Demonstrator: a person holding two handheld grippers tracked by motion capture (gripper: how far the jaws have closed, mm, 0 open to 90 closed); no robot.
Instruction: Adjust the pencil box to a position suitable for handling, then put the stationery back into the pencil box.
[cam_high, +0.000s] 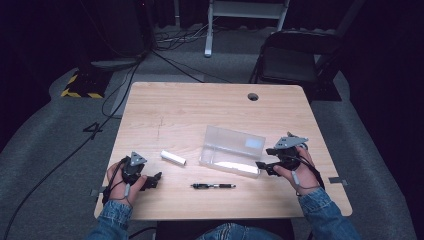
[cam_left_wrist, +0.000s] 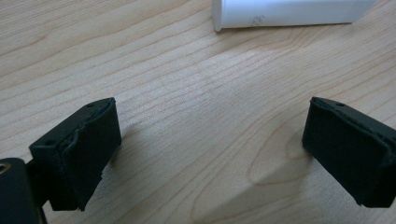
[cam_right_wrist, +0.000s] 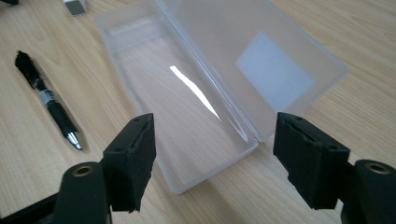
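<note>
Your right gripper (cam_right_wrist: 212, 158) has its jaws spread wide with nothing between them, hovering right over the near end of the clear plastic case (cam_right_wrist: 187, 93), which lies flat with its lid (cam_right_wrist: 261, 60) folded open beyond. I'd guess the pen (cam_right_wrist: 46, 100) goes in next: it's just off to the left of that gripper, parallel to the case, so swing across and pinch mid-barrel. Further out sits the white eraser (cam_high: 173, 158), just ahead of your left gripper (cam_left_wrist: 210, 149), also released and empty. Loads of bare table (cam_high: 190, 107) past the case, so there's no crowding.
</note>
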